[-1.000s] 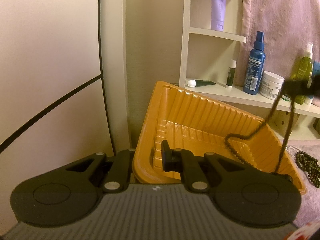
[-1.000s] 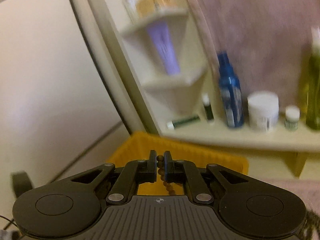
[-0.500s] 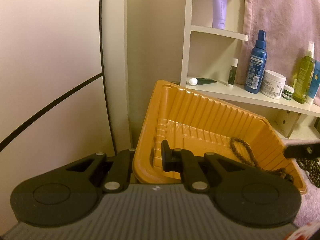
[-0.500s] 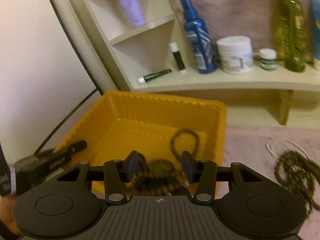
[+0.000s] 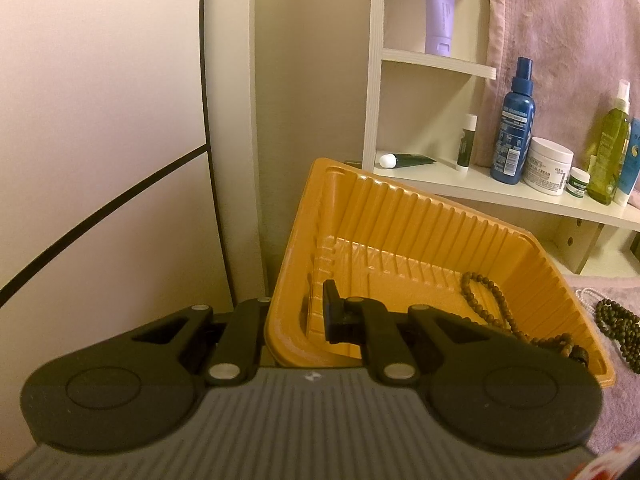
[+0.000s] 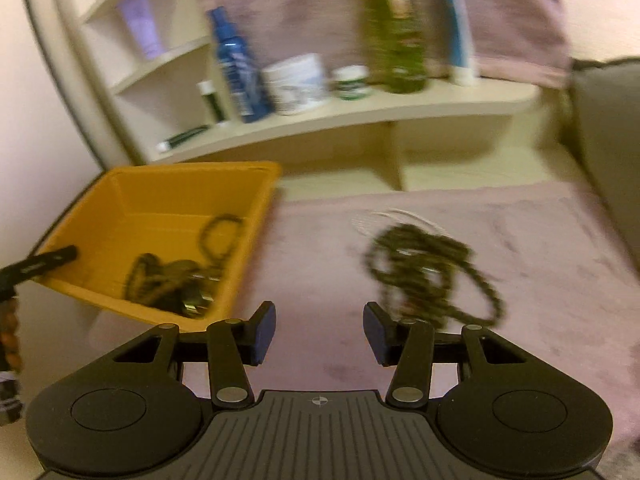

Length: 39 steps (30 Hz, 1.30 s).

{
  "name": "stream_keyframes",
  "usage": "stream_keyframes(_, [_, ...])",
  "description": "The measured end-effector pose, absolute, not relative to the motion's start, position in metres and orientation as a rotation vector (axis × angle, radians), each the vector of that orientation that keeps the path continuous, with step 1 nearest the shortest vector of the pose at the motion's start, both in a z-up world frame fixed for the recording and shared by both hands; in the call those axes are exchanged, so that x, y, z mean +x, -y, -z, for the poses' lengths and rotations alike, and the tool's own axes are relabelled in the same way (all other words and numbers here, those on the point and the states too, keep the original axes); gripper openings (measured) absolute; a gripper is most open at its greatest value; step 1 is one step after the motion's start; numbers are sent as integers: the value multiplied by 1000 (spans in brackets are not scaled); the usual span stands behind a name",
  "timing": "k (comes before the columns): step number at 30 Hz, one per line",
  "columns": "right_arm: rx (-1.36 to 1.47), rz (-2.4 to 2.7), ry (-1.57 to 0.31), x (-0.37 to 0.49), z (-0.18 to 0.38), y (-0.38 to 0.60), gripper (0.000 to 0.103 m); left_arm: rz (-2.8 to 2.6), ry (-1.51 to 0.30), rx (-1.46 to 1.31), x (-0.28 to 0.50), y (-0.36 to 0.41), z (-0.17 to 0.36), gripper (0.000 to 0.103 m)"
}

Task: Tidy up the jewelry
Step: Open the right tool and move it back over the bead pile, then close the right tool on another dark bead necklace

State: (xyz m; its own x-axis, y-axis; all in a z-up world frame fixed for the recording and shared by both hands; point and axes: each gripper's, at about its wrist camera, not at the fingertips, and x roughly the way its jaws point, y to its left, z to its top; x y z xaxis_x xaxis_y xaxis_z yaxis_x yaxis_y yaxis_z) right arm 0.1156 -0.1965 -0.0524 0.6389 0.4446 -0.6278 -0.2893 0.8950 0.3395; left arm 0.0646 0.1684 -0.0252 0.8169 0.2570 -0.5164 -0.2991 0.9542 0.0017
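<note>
I am holding my right gripper low over the pink cloth, its jaws standing apart with nothing between them. The next thing I am going for, a dark bead necklace, is lying in a loose tangle on that cloth ahead of me and a little to the right of my line, near my right fingertip but not touching it. Its tangle is running roughly from upper left to lower right, with one loop trailing out on the far right side. A thin pale strand is lying just behind it, partly under the beads, so I judge I should be coming in from the near side to avoid catching both.

My left gripper is clamped on the near wall of the orange tray, keeping it tipped up. One brown bead string is already lying inside, toward its right-hand corner.

The right hand is plainly the nearer one to the tangle; the left is busy. The tray's rim is lying to my left, well apart from the necklace, and the cloth around the beads is bare, so I am judging the room ample on every side but the far one.
</note>
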Motion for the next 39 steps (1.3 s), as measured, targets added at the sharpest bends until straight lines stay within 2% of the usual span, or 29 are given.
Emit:
stream_keyframes(25, [175,-308,-772,129,82,228,48,-298,-538,-53,65,-164,20,11])
stream_keyframes(31, [156,-321,-778,137,85,220,39,-298,-539,-55,65,-165,20,11])
stream_keyframes(39, [147,-329,-793,142,92,212,35,-300,-540,-57,65,-166,21,11])
